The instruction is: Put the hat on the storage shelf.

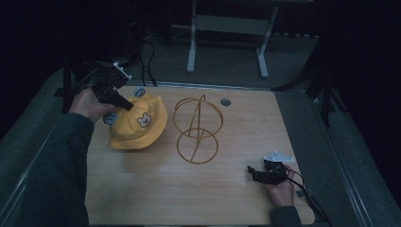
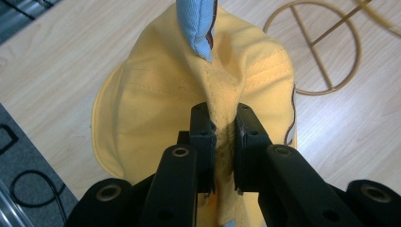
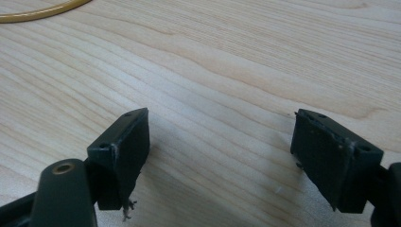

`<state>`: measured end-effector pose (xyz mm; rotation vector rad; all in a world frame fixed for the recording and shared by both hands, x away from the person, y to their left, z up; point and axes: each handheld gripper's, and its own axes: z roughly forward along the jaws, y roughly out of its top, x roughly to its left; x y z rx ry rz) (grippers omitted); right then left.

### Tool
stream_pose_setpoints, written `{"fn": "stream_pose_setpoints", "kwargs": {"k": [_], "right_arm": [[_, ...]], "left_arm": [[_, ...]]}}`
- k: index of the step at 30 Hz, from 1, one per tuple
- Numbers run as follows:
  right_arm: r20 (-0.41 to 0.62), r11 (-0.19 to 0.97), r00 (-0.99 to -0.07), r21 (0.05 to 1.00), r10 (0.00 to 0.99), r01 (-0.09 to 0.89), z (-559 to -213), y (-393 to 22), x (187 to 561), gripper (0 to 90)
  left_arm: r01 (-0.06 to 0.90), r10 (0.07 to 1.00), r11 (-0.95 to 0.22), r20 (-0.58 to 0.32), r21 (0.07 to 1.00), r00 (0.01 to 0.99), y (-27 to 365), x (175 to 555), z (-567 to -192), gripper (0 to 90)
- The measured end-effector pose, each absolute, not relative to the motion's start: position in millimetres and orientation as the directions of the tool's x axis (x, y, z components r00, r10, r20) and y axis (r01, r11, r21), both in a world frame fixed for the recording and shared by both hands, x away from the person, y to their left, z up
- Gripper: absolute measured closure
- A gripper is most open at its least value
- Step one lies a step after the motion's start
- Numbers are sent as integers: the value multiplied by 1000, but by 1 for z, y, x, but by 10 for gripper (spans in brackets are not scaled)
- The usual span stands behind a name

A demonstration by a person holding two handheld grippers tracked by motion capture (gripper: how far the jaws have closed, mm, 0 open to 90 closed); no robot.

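Note:
A yellow bucket hat with a bear face and small blue ears hangs partly lifted over the left of the wooden table. My left gripper is shut on a pinched fold of the hat's crown, with yellow cloth squeezed between its fingers. One blue ear stands above the fold. A gold wire stand made of rings stands right of the hat, and its ring base lies flat on the wood. My right gripper rests open near the table's right front, with bare wood between its pads.
A round cable hole sits near the table's far edge. Cables trail off the table's left side and a white frame leg stands behind it. A curve of the gold stand lies beyond the right gripper's jaws.

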<state>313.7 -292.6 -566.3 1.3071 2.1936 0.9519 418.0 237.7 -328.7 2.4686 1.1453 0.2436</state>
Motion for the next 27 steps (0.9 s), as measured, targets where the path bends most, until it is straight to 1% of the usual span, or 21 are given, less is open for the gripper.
{"fn": "stream_pose_setpoints", "kwargs": {"k": [8, 14, 18, 26, 27], "right_arm": [[-4, 326, -475, 733, 880, 597, -566, -292, 314, 204], [-4, 327, -476, 733, 879, 597, -566, -292, 314, 204], [-4, 327, -477, 733, 879, 596, -566, -292, 314, 204], [-4, 329, -480, 733, 877, 595, -566, -292, 314, 204], [-4, 329, -480, 733, 877, 595, -566, -292, 314, 204]], "left_arm": [[666, 753, -574, -13, 476, 658, 241, 409, -311, 804], [657, 747, -573, -17, 490, 664, 241, 408, -307, 804], [643, 745, -555, -30, 527, 667, 243, 405, -299, 804], [632, 739, -546, -40, 550, 673, 245, 403, -294, 805], [627, 738, -538, -46, 563, 674, 247, 403, -292, 805]]}}
